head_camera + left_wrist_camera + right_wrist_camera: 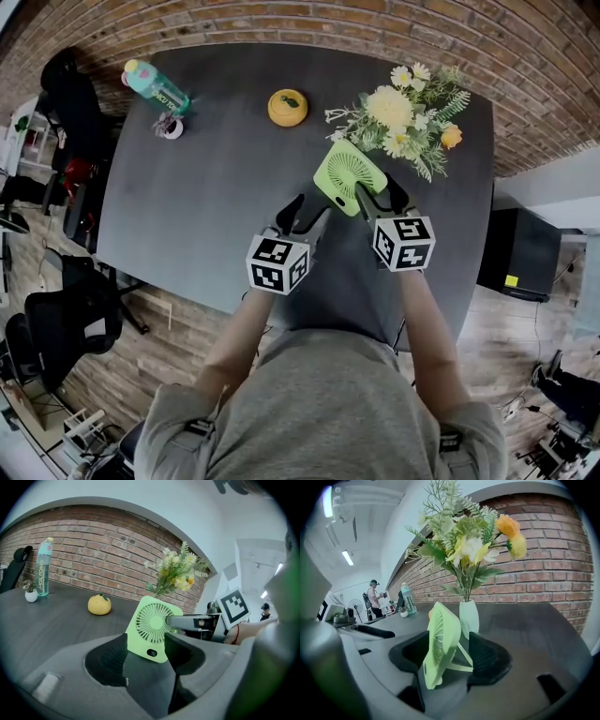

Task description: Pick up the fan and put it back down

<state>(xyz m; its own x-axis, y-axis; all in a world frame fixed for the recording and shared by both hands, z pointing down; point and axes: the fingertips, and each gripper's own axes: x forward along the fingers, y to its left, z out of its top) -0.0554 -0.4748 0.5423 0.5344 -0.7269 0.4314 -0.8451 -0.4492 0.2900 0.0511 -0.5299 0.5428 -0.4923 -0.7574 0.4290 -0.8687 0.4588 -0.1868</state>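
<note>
Fan point(349, 175) stands tilted on its kickstand on the dark table point(206, 206), beside the flowers point(408, 117). Right gripper point(380, 199) nearer: jaws spread, straddling the fan edge-on, no pinch evident. Left gripper point(302, 214) spread, empty, fan just ahead

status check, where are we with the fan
Left hand-held gripper open, fan just ahead. Right hand-held gripper open, jaws straddling it. Fan tilted on its stand, vase close behind.
</note>
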